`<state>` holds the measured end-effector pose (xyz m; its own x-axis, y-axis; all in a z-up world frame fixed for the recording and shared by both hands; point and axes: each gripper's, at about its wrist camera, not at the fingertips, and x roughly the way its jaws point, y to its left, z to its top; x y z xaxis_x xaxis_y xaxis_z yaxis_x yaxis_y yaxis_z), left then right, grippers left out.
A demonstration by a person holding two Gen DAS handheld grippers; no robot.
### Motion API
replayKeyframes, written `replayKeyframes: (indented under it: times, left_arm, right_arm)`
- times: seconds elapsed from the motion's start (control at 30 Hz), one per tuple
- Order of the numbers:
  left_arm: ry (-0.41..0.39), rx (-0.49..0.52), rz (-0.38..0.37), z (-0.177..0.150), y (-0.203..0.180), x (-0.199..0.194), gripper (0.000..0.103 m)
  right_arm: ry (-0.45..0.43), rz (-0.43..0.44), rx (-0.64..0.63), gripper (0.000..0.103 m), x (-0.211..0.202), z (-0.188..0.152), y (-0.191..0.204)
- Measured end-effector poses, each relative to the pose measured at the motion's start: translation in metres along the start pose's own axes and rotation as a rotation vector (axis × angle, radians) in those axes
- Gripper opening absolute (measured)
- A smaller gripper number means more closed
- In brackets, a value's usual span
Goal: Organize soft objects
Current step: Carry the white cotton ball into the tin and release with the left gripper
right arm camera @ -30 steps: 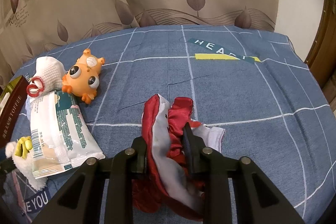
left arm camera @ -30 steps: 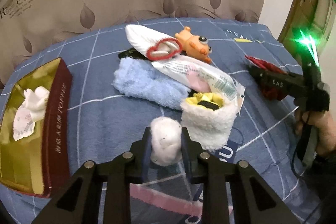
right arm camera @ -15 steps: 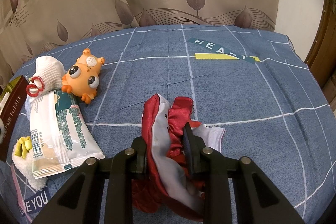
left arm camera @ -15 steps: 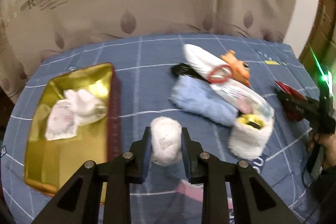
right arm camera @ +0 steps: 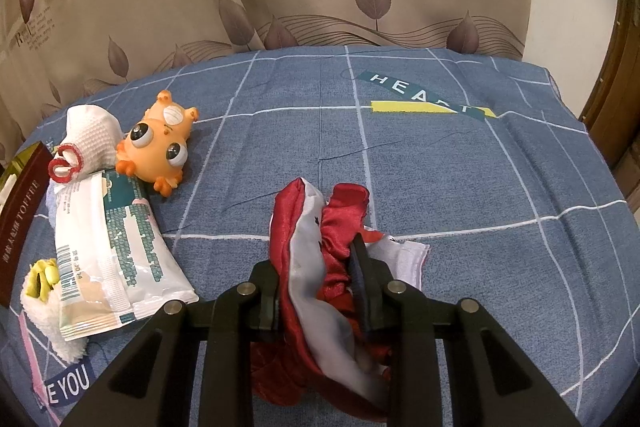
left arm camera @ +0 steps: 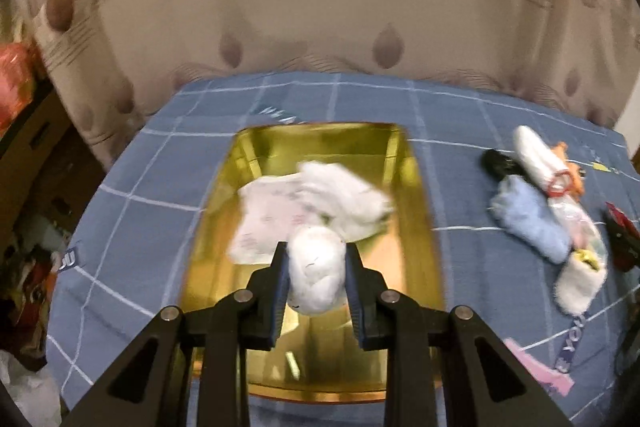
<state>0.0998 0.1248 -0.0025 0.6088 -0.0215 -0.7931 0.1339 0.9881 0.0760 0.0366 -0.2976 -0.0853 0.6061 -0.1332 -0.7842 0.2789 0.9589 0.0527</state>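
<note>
Your left hand-held gripper (left arm camera: 316, 277) clamped a white fluffy ball (left arm camera: 317, 273) above the gold box (left arm camera: 416, 195); your right hand-held gripper (right arm camera: 318, 277) gripped red-and-white satin cloth (right arm camera: 304, 247) on the bed (right arm camera: 480, 167).

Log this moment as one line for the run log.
left gripper: jaws shut on white ball, above gold box | right gripper: jaws shut on red cloth, on bedsheet
</note>
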Motion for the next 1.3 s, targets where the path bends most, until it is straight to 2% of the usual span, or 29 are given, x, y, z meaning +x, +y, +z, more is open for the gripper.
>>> replayKeyframes:
  times: [0.3, 0.83, 1.2, 1.3]
  left_arm:
    - [0.069, -0.024, 0.078, -0.021, 0.04, 0.025, 0.026]
    - [0.114, -0.01, 0.096, -0.026, 0.05, 0.051, 0.031]
    - [0.111, 0.001, 0.061, -0.027, 0.044, 0.048, 0.043]
    - [0.094, 0.012, 0.055, -0.028, 0.042, 0.044, 0.053]
  right_arm:
    - [0.004, -0.018, -0.011, 0.027, -0.001, -0.001, 0.002]
    - [0.008, -0.027, -0.02, 0.027, 0.0, -0.001, 0.002]
    - [0.013, -0.045, -0.034, 0.027, 0.0, -0.001, 0.004]
    - [0.015, -0.059, -0.045, 0.027, 0.0, -0.001, 0.006]
